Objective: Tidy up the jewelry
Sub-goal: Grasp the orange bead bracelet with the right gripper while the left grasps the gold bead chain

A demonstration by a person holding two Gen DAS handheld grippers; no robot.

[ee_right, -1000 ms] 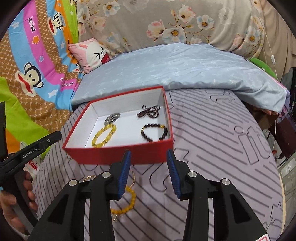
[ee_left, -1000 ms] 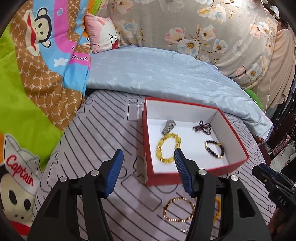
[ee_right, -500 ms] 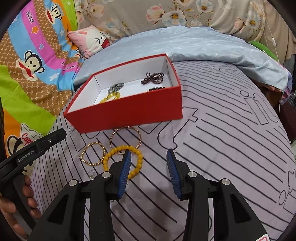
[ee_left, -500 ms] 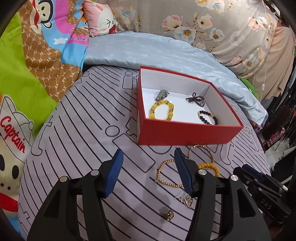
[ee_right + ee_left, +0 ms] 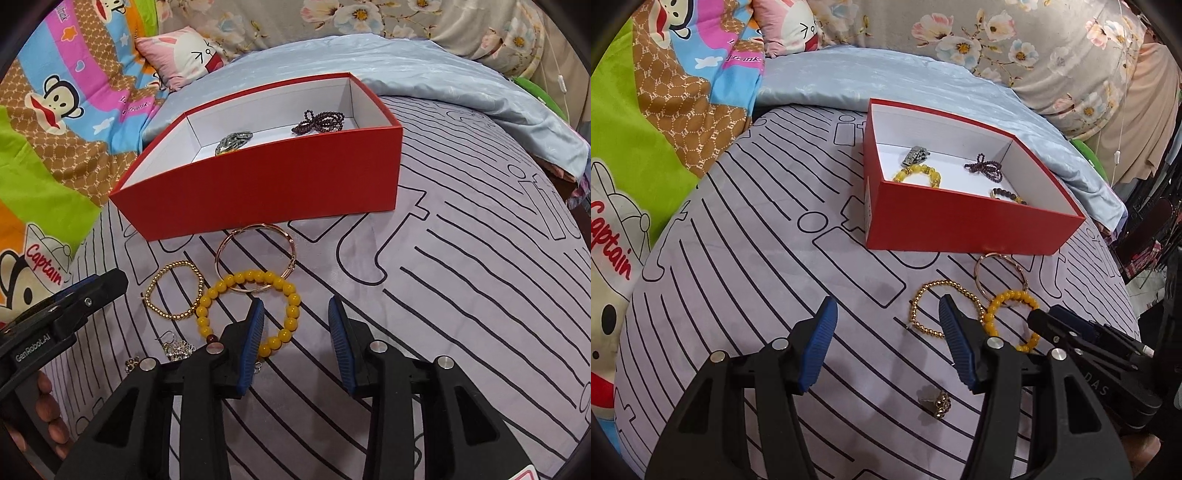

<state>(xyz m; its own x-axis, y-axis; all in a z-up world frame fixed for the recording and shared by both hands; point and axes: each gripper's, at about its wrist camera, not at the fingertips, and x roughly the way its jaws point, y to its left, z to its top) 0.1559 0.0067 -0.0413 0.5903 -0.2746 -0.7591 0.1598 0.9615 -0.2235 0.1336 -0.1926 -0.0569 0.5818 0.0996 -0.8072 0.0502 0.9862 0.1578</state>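
A red box (image 5: 960, 225) (image 5: 258, 184) with a white inside holds a yellow bead bracelet (image 5: 918, 173), a grey piece (image 5: 233, 141), a dark purple string (image 5: 319, 122) and a dark bead bracelet (image 5: 1008, 195). In front of it on the cover lie a rose-gold bangle (image 5: 255, 258), a gold bead bracelet (image 5: 173, 291), a yellow bead bracelet (image 5: 251, 314), a silver piece (image 5: 177, 347) and a small gold ring (image 5: 938, 404). My left gripper (image 5: 886, 343) is open and empty, left of the gold bracelet. My right gripper (image 5: 295, 339) is open and empty, its left finger over the yellow bracelet.
The striped lilac bed cover (image 5: 461, 277) carries everything. A pale blue quilt (image 5: 905, 81), floral bedding (image 5: 1015, 40), a pink cushion (image 5: 181, 55) and a cartoon blanket (image 5: 646, 110) lie behind and to the left. The bed edge is at the right.
Both grippers have pulled back from the box and come lower toward the loose jewelry in front of it. Both stayed open.
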